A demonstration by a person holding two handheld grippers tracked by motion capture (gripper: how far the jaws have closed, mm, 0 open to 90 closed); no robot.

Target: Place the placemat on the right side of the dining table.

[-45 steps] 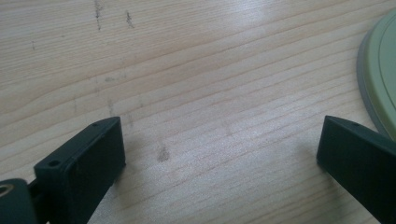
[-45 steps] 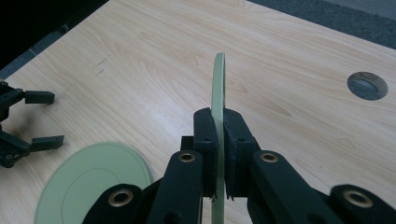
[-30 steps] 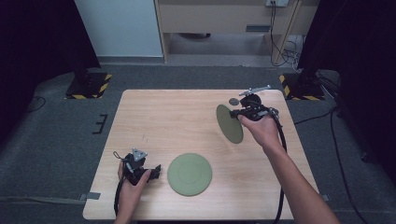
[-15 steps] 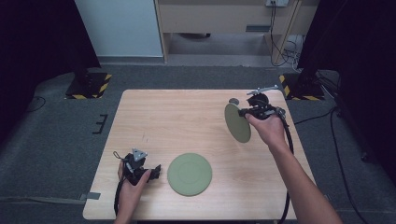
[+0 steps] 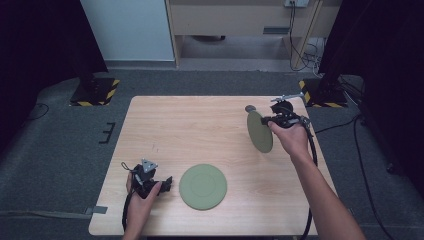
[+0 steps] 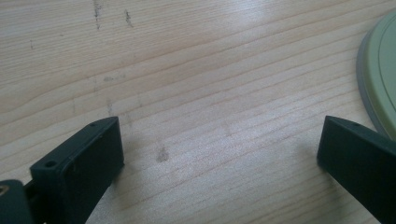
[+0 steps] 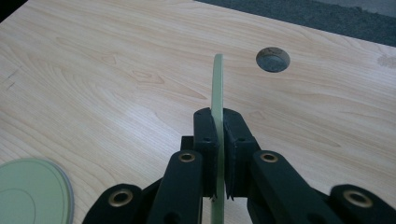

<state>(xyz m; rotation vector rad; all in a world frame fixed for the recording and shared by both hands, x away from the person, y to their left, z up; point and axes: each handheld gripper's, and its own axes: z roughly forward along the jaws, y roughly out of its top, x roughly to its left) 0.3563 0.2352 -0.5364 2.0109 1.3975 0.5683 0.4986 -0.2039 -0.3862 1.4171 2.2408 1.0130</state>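
Note:
Two olive-green plates are in play. One green plate (image 5: 203, 186) lies flat near the table's front edge; its rim (image 6: 380, 79) shows at the right of the left gripper view and its edge (image 7: 32, 191) at the lower left of the right gripper view. The other green plate (image 5: 260, 131) hangs on edge above the table's right side, with my right gripper (image 5: 269, 121) shut on its rim. Seen along the jaws, that plate (image 7: 217, 88) stands thin and upright between the pads. My left gripper (image 5: 167, 182) rests open on the wood just left of the flat plate, jaws wide apart.
The wooden table (image 5: 200, 130) has a round cable hole (image 5: 250, 108) near its back right, also seen as a hole (image 7: 273, 59) beyond the held plate. Black stands with striped bases (image 5: 95, 90) sit on the grey floor behind the table.
My right hand has carried the held plate a little to the right and slightly lower. The left gripper and the flat plate have stayed where they were.

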